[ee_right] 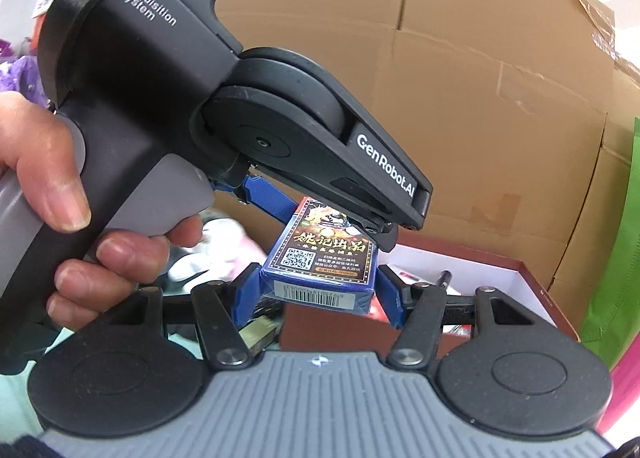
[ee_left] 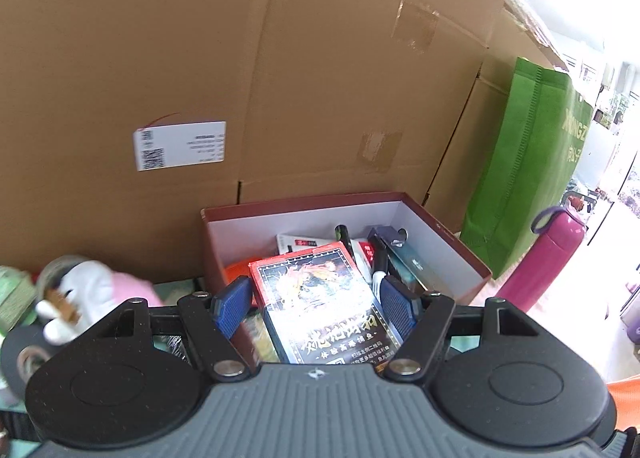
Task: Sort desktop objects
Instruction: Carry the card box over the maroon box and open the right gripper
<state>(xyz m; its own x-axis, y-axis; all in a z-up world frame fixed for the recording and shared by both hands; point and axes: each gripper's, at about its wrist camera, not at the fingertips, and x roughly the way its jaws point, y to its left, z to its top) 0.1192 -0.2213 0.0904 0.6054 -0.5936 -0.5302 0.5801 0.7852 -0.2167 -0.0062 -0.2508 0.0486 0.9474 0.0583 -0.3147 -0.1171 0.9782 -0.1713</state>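
My left gripper (ee_left: 316, 308) is shut on a red card pack (ee_left: 320, 298) and holds it over the near edge of a maroon storage box (ee_left: 452, 258) with a white inside, which holds pens and small packs. My right gripper (ee_right: 318, 288) is shut on a blue card pack (ee_right: 324, 262), held above the table just left of the same box (ee_right: 536, 290). The left gripper's body (ee_right: 224, 98), held in a hand, fills the left of the right wrist view.
Large cardboard boxes (ee_left: 280, 78) stand close behind the storage box. A green bag (ee_left: 524, 162) and a pink bottle (ee_left: 544, 262) stand to the right. A white and pink plush toy (ee_left: 92, 294), tape rolls (ee_left: 24, 354) and other clutter lie to the left.
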